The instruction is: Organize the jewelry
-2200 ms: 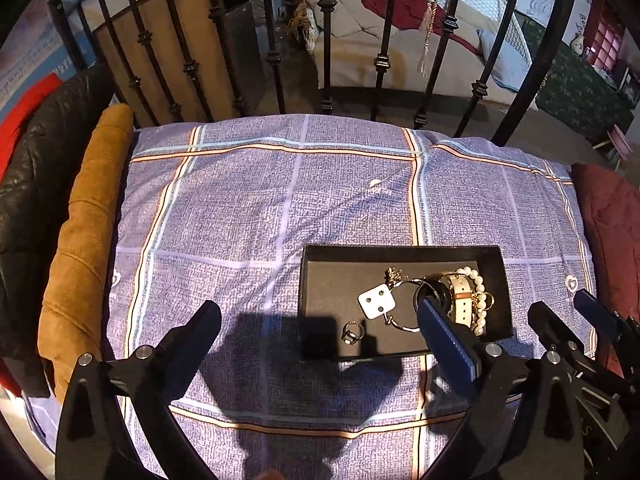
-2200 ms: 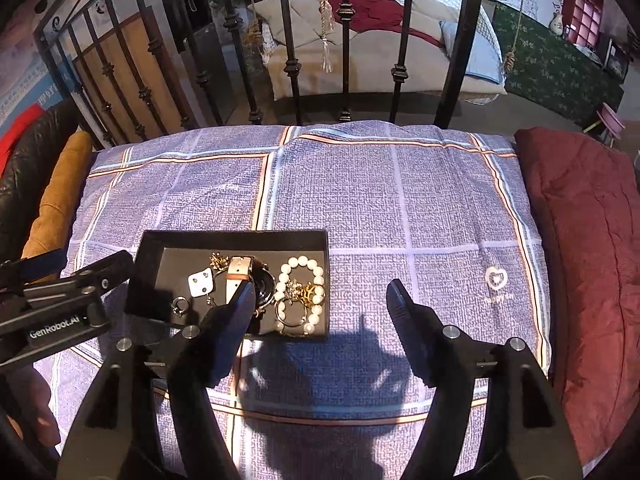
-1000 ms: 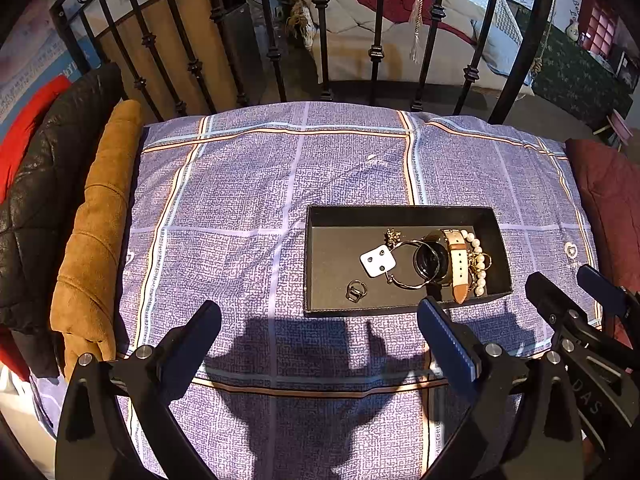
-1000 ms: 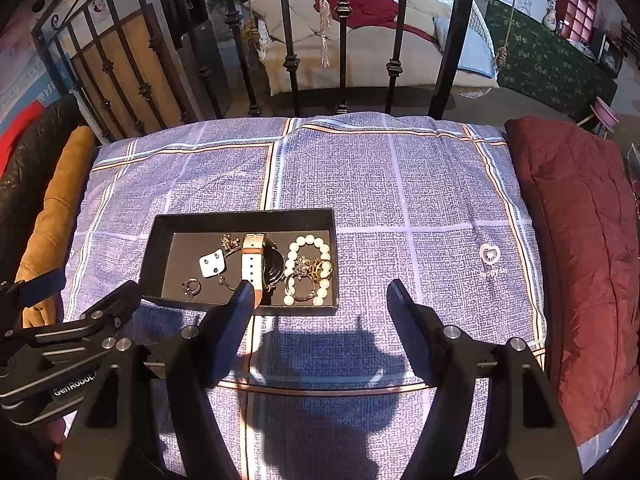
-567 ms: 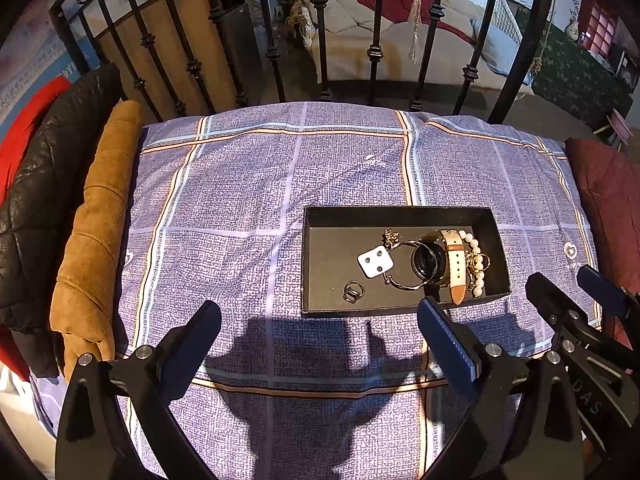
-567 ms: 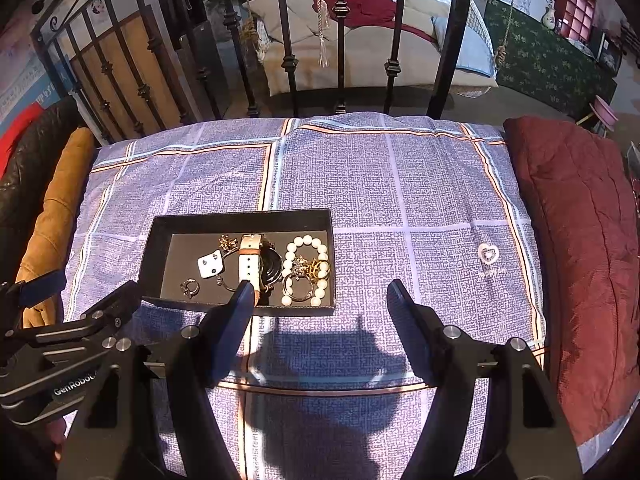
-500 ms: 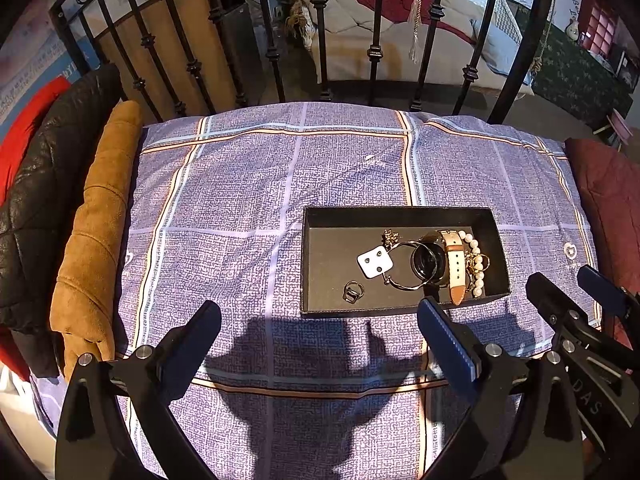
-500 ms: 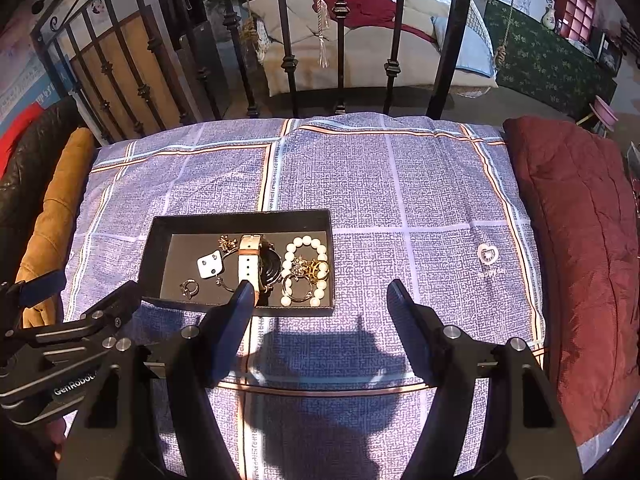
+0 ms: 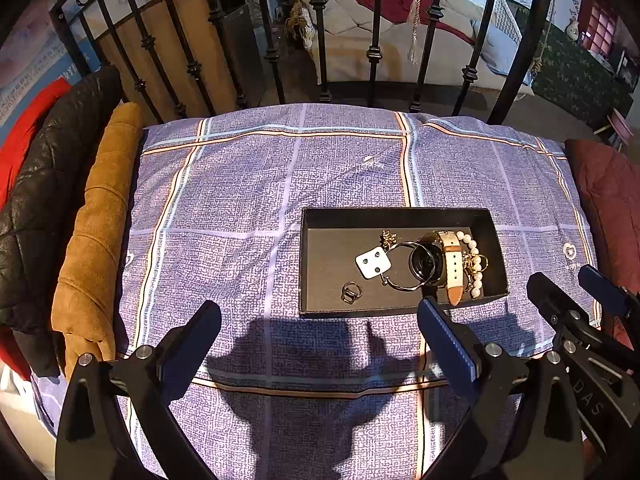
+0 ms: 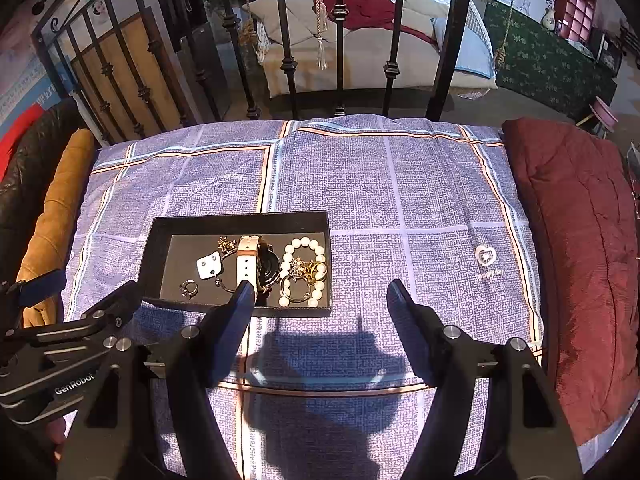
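A shallow black rectangular tray [image 9: 491, 240] lies on the purple checked bed cover [image 9: 240, 200] and holds a white-strapped wristwatch [image 10: 249, 264], a white pearl bracelet [image 10: 303, 245], a white square earring card [image 9: 373, 262] and a small silver ring [image 9: 351, 292]. The left tongs [image 9: 318, 316] and right tongs [image 10: 320, 300] both hang spread apart and empty above the cover, just short of the tray's near edge.

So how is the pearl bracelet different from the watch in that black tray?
The pearl bracelet is a loop of round white beads; the watch has a flat pale leather strap and a dark round face. The bracelet lies at the tray's right end, with gold pieces on it, while the watch lies nearer the middle, its strap running front to back. Both rest inside the black tray, untouched by either gripper.
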Demonstrator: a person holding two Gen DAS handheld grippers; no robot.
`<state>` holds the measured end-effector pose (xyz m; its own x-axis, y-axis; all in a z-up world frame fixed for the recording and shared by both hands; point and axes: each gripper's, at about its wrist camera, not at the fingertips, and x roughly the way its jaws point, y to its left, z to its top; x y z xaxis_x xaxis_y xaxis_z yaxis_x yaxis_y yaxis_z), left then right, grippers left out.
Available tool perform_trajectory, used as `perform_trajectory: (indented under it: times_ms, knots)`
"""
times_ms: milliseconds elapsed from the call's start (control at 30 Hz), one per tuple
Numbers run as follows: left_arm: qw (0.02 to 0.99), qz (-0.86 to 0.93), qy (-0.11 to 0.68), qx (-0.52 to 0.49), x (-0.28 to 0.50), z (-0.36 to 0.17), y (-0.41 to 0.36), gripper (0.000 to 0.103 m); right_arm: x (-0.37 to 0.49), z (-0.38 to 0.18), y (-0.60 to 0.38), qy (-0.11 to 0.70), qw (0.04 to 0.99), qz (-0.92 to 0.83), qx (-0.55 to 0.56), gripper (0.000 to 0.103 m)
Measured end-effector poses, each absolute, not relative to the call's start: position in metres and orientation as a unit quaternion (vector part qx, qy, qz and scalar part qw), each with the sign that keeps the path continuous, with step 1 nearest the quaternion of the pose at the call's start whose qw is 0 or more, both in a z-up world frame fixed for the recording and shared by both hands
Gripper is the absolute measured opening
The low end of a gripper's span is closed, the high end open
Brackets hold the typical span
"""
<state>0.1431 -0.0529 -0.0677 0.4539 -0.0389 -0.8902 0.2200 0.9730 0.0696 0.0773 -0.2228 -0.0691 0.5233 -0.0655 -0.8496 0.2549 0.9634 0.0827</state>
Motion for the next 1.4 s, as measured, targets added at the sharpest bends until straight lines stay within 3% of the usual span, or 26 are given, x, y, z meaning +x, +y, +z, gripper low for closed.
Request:
perform_trajectory:
  times_ms: [1400]
  knots:
    - [0.866, -0.074, 0.483, 0.108, 0.1436, -0.0631, -0.0599, 0.094, 0.0799, -0.0686, -0.2262, 0.475, 0.869, -0.097, 0.098, 0.069]
